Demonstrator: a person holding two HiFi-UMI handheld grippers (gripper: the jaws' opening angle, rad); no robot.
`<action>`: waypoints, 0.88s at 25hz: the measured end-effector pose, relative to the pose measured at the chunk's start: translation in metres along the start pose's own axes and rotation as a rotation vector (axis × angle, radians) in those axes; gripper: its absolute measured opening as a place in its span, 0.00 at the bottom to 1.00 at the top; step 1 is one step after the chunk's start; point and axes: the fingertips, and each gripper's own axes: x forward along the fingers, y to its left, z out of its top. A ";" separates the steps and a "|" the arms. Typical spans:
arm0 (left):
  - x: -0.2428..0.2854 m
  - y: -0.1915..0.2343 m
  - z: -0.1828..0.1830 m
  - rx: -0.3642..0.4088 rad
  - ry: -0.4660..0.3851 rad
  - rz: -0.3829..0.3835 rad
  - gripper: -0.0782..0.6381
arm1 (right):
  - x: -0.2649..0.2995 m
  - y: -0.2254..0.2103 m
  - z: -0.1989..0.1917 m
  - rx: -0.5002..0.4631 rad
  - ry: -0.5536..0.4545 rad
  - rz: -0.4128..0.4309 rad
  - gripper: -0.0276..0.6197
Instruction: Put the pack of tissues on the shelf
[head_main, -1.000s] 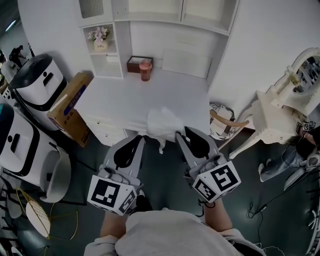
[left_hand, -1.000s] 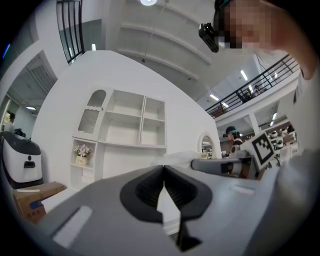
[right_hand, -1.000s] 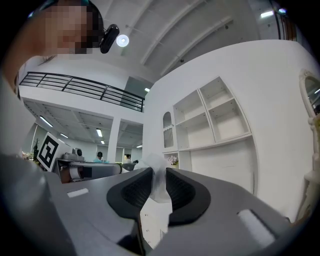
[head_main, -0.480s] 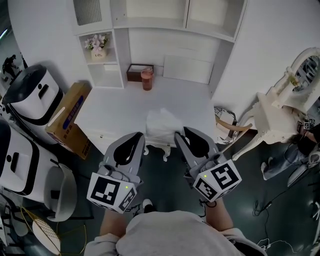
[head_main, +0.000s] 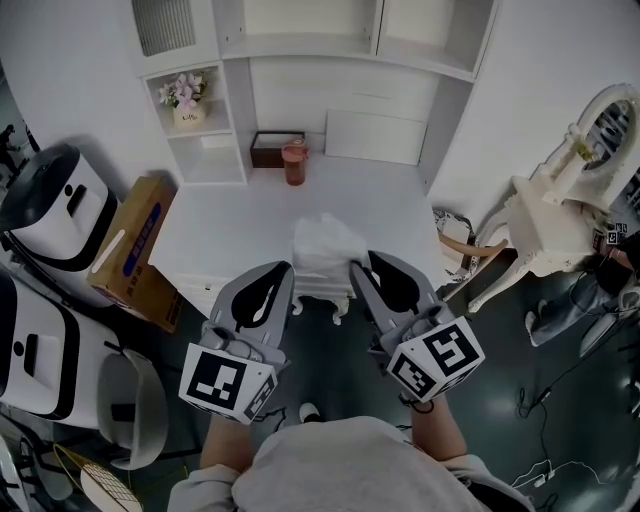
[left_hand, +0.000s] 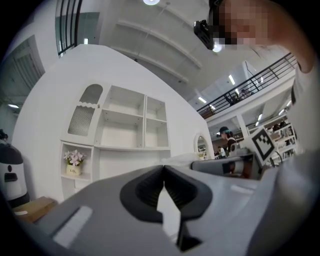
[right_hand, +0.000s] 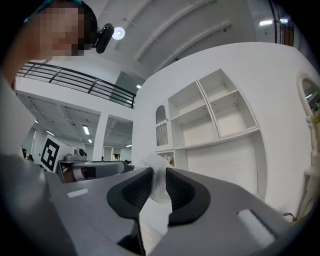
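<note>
The pack of tissues (head_main: 325, 252), white in a crinkled clear wrapper, hangs over the front edge of the white desk (head_main: 230, 215). My right gripper (head_main: 358, 270) is shut on it; in the right gripper view a fold of the wrapper (right_hand: 156, 200) is pinched between the dark pads of that gripper (right_hand: 159, 175). My left gripper (head_main: 284, 270) sits just left of the pack with its tips touching, and in the left gripper view the same gripper (left_hand: 164, 170) has nothing clearly in it. The white shelf unit (head_main: 300, 50) rises behind the desk.
A brown box (head_main: 272, 148) and a red cup (head_main: 294, 162) stand at the desk's back. A flower vase (head_main: 185, 100) fills a left cubby. A cardboard box (head_main: 135, 250) and white machines (head_main: 55, 205) are at left, a white chair (head_main: 560, 210) at right.
Both grippers and the pack have come closer to the desk and shelf; the desk now lies lower in the head view. The grip on the pack is unchanged.
</note>
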 end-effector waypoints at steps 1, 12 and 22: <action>-0.001 0.004 0.000 0.003 -0.003 -0.006 0.11 | 0.003 0.003 -0.001 0.002 -0.002 -0.005 0.17; 0.001 0.032 -0.010 0.035 -0.041 -0.010 0.11 | 0.024 0.008 -0.011 -0.010 0.015 -0.049 0.17; 0.034 0.064 -0.026 0.013 -0.011 0.014 0.11 | 0.064 -0.022 -0.023 0.019 0.031 -0.041 0.17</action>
